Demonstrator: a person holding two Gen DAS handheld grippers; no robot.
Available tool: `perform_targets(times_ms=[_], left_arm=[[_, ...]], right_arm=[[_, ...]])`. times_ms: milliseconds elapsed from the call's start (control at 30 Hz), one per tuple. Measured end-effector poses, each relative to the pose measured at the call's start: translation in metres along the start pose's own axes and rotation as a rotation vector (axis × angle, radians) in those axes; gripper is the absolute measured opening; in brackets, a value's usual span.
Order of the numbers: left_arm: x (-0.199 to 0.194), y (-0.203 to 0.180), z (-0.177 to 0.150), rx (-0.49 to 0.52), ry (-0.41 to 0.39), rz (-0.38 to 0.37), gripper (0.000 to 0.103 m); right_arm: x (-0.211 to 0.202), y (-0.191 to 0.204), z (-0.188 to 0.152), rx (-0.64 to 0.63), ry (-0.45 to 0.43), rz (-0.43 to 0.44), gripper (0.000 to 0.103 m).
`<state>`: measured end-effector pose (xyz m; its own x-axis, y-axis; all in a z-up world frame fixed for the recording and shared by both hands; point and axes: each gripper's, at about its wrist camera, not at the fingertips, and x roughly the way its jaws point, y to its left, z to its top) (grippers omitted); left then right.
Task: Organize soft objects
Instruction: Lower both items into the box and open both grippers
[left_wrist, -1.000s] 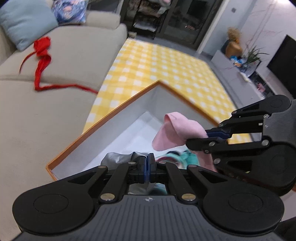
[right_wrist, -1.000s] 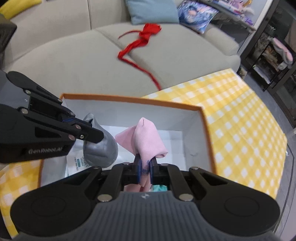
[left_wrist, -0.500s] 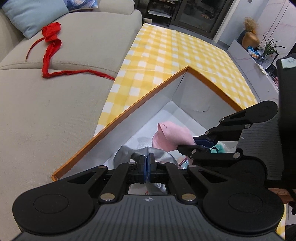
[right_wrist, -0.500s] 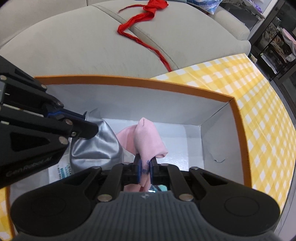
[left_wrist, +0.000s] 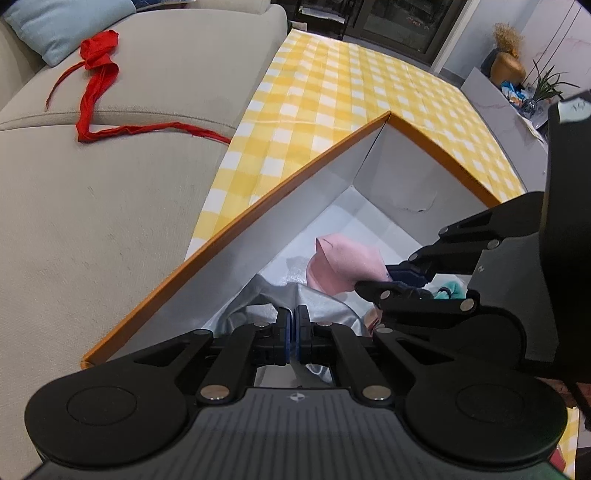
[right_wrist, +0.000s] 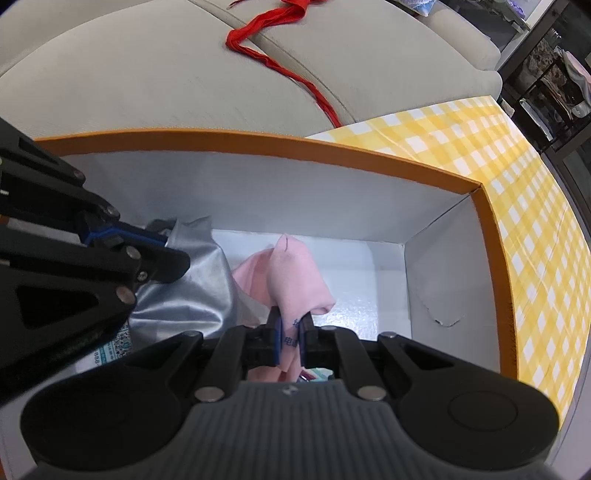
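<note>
An orange-rimmed white box (left_wrist: 258, 203) (right_wrist: 258, 142) stands on a yellow checked cloth. Inside it, my left gripper (left_wrist: 294, 334) (right_wrist: 162, 242) is shut on a shiny silver cloth (left_wrist: 325, 306) (right_wrist: 192, 291), which bulges just above the box floor. To its right, my right gripper (right_wrist: 290, 334) (left_wrist: 399, 275) is shut on a pink cloth (right_wrist: 291, 277) (left_wrist: 343, 266), whose peak stands up between the pads. Both grippers point steeply down into the box. A teal item (left_wrist: 448, 291) lies under the right gripper, mostly hidden.
A beige sofa (left_wrist: 92, 221) (right_wrist: 147, 74) borders the box, with a red ribbon-like cloth (left_wrist: 99, 85) (right_wrist: 273, 22) lying across its seat and a light blue cushion (left_wrist: 66, 26) behind. A printed white packet (right_wrist: 114, 347) lies in the box. A cabinet with plants (left_wrist: 517, 74) stands far right.
Both grippers have sunk into the box with their cloths. The silver and pink cloths now hang near the box floor; the box rim and walls look much closer.
</note>
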<state>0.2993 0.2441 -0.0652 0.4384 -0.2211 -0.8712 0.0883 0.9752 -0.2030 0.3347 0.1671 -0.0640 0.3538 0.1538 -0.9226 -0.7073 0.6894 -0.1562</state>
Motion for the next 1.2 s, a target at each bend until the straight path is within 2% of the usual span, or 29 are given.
perform_targets(times_ms=[167,367,600,667,700,800,933,1067,1200], left_arm=[[0.007,0.003,0.001,-0.016,0.018,0.009,0.001],[0.014,0.004,0.002,-0.015,0.053,0.045,0.005],[0.021,0.008,0.002,-0.025,0.09,0.092,0.005],[0.021,0.008,0.002,-0.031,0.096,0.1,0.007],[0.021,0.009,0.002,-0.033,0.098,0.103,0.012],[0.021,0.01,0.003,-0.039,0.102,0.118,0.022],[0.017,0.008,0.004,-0.032,0.091,0.117,0.03],[0.004,0.002,0.006,-0.016,0.061,0.12,0.038],[-0.004,0.001,0.007,-0.016,0.039,0.114,0.04]], right_arm=[[0.007,-0.002,0.002,0.001,0.011,-0.005,0.006],[0.019,-0.004,0.006,-0.015,0.025,-0.008,0.006],[0.032,0.0,0.009,-0.055,0.057,-0.003,0.007],[0.034,0.001,0.009,-0.063,0.061,-0.001,0.007],[0.035,0.002,0.009,-0.069,0.064,-0.002,0.008],[0.038,0.004,0.007,-0.082,0.078,-0.009,0.015],[0.038,0.003,0.004,-0.082,0.081,-0.027,0.033],[0.031,-0.003,0.002,-0.047,0.066,-0.02,0.042],[0.018,-0.009,0.0,-0.023,0.05,-0.03,0.044]])
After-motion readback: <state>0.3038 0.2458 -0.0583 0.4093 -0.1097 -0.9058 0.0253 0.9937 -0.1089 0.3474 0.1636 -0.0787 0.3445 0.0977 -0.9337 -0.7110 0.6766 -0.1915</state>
